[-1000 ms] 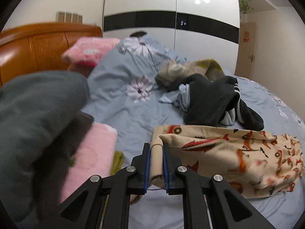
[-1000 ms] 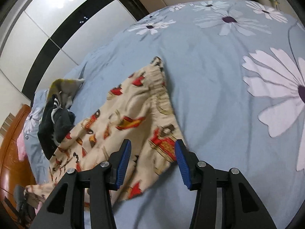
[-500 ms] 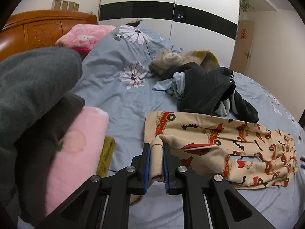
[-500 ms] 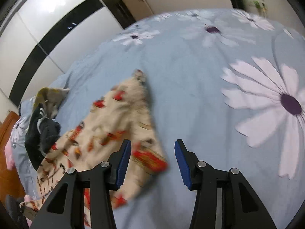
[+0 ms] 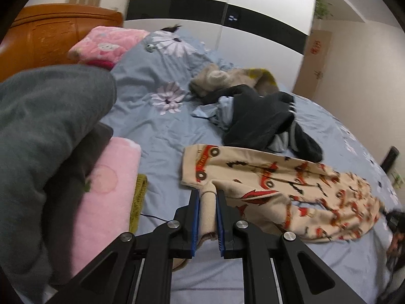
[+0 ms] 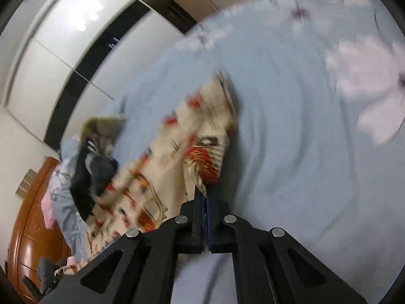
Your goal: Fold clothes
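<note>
Cream pyjama pants with a red car print (image 5: pixel 291 190) lie stretched across the blue floral bedsheet (image 5: pixel 162 131). My left gripper (image 5: pixel 208 197) is shut on the cuff of one leg and holds it just above the sheet. In the blurred right wrist view the same pants (image 6: pixel 177 157) run away to the left. My right gripper (image 6: pixel 204 197) is shut on the waistband end of the pants.
A stack of folded clothes, grey on top (image 5: pixel 45 136) and pink below (image 5: pixel 106 192), sits close at the left. A pile of unfolded dark and tan garments (image 5: pixel 253 114) lies beyond the pants. A pink pillow (image 5: pixel 106 43) rests by the wooden headboard (image 5: pixel 50 35).
My right gripper was open over the waistband end and has closed on it while moving fast. My left gripper kept its hold on the cuff and the pants stretched out.
</note>
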The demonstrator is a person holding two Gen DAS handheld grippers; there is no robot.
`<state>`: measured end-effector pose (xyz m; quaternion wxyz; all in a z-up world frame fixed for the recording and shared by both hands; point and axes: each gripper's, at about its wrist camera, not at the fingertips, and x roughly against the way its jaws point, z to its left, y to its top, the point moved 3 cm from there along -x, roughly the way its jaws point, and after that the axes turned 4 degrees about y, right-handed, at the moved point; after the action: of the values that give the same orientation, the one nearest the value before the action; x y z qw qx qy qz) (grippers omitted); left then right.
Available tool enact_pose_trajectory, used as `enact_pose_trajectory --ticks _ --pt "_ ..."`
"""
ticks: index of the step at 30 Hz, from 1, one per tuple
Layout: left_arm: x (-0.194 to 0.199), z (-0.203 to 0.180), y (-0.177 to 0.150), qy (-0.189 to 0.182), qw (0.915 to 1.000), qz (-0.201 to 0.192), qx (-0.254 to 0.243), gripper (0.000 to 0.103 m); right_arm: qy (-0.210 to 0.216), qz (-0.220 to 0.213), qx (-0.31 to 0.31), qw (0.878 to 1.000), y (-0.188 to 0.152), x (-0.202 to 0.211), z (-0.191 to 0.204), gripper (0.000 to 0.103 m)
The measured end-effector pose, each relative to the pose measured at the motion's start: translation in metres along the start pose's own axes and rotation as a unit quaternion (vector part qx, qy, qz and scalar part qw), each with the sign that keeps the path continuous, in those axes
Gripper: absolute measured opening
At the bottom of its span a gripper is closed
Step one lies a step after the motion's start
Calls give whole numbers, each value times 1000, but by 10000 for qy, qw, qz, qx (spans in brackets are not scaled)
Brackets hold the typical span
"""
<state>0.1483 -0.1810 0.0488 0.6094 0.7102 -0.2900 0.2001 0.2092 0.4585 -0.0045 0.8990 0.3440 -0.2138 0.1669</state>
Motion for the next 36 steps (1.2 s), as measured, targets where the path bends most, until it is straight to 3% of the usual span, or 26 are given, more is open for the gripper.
enact_pose_trajectory --ticks 3,6,8,10,12,14,16,18,19,25,30,32,34,35,36 --pt "13 3 7 -467 9984 303 131 13 233 -553 427 9973 37 52 22 1" --pt "4 0 7 -507 9959 747 -20 14 108 -863 635 9942 66 86 26 1" --pt "-20 -4 -5 -400 9917 1200 -247 15 -68 -736 651 9951 70 83 19 1" --pt "-55 -5 -27 -333 9817 1832 -400 15 -426 -437 702 9957 59 68 7 1" --pt "-89 1 -46 -362 9726 2279 -269 17 -779 -104 686 9945 41 53 -13 1" --pt "-109 9 -53 -378 9691 2436 -13 19 -981 92 547 9936 28 48 -35 1" --pt "-112 12 -51 -383 9694 2418 193 27 -1096 231 373 9930 19 47 -56 1" --pt "-104 14 -46 -485 9731 2231 297 49 -1142 315 294 9925 16 46 -70 1" --pt "-99 15 -45 -472 9746 2171 292 54 -1168 336 286 9922 15 45 -73 1" --pt "-67 26 -67 -179 9785 2028 342 56 -1211 384 342 9913 13 42 -75 1" --pt "-61 39 -107 -265 9733 1921 1228 56 -1132 378 367 9922 11 46 -74 1" --pt "-63 45 -113 -397 9681 1778 1720 54 -1126 387 397 9921 7 48 -74 2" --pt "-64 50 -116 -496 9628 1663 2072 43 -1109 379 407 9923 5 50 -74 2" --pt "-64 52 -118 -544 9598 1605 2236 23 -1093 377 405 9925 3 51 -74 2" --pt "-63 51 -117 -546 9598 1569 2264 10 -1077 374 404 9926 2 52 -74 2"
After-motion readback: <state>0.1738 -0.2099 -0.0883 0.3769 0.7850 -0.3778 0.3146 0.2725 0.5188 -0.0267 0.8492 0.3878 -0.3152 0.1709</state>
